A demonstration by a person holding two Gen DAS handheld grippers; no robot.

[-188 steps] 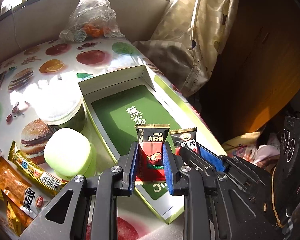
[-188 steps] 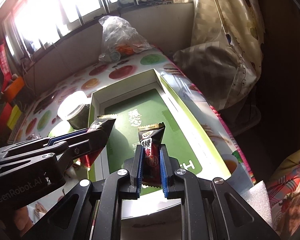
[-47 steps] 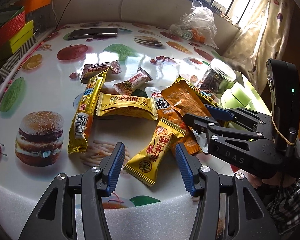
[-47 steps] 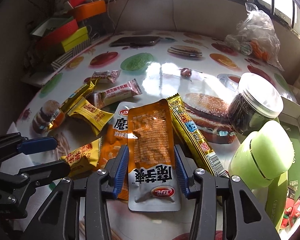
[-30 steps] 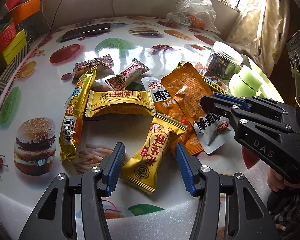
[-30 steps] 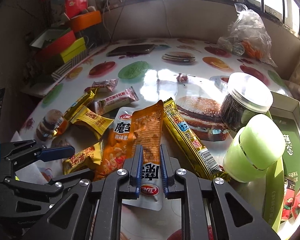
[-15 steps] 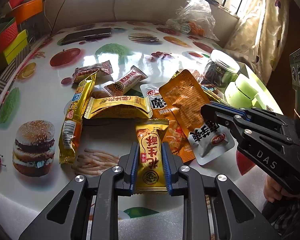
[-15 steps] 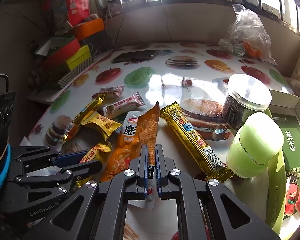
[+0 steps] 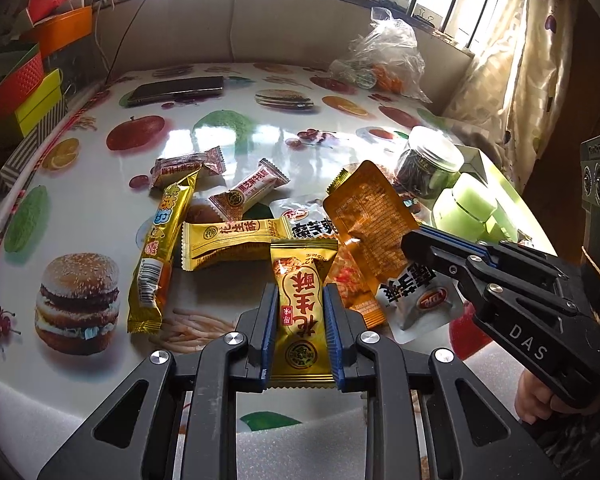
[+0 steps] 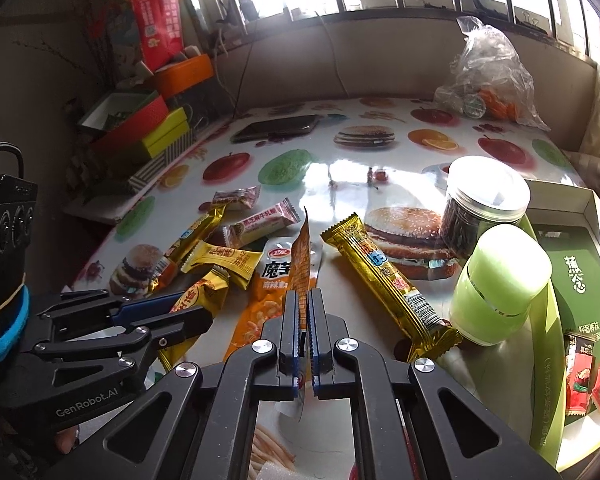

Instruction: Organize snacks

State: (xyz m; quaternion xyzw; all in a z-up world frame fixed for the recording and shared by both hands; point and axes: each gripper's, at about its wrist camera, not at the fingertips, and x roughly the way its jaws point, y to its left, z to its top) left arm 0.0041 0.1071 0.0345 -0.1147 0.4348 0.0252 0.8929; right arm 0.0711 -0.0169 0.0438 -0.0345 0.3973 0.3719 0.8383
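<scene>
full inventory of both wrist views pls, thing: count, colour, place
peanut candy pack: 1, yellow, in left jaws
orange pouch: 1, orange with white end, in right jaws
white pouch: 1, white and orange, under the orange pouch
long gold bars: 2, gold, either side of the pile
flat yellow pack: 1, yellow, mid pile
pink candies: 2, pink, far side of the pile
jar: 1, clear, dark contents, by the box
green container: 1, light green, before the jar
green box: 1, table's right edge, red packs inside
phone: 1, dark, far side
plastic bag: 1, clear, far right
left gripper: shut on candy
right gripper: shut on pouch
</scene>
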